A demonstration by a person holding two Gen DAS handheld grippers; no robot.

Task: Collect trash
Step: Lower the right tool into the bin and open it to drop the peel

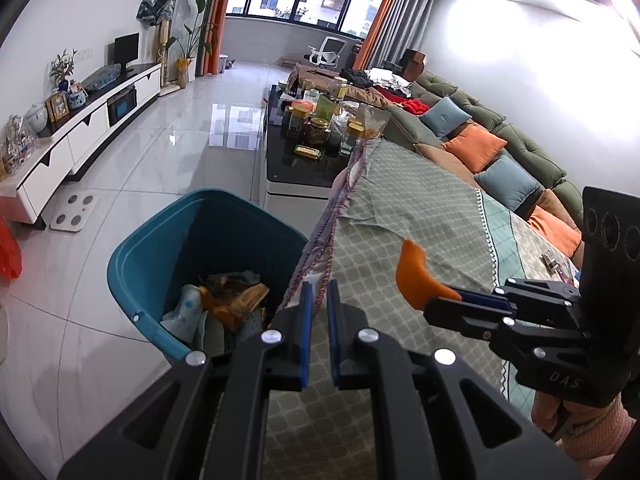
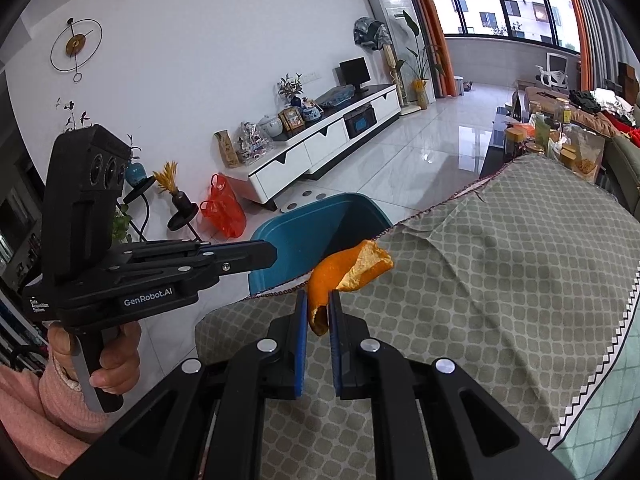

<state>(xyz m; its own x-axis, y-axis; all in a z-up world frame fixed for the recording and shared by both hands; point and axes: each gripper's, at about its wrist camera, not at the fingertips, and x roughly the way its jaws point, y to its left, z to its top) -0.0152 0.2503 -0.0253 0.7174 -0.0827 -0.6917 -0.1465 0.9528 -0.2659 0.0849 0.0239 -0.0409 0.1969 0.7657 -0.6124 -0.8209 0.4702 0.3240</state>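
Right gripper (image 2: 318, 312) clamped on orange peel (image 2: 348, 268), peel sticking out past fingertips. Left gripper (image 1: 319, 300) clenched, empty, blue bin (image 1: 160, 248) ahead-left.

— Item one? 
— Orange peel (image 2: 348, 270): a curled strip, bright orange outside, pale yellowish pith inside. Its lower end was pinched between blue pads; the rest stood up and curled rightward, above the patterned cloth near its fringed edge.

— Item two? 
— Teal plastic bin (image 1: 132, 252): open-topped, upright on the tiled floor just beside the cloth-covered surface. It was partly filled with crumpled trash (image 1: 224, 300): pale blue wrapping, orange and brown packaging.
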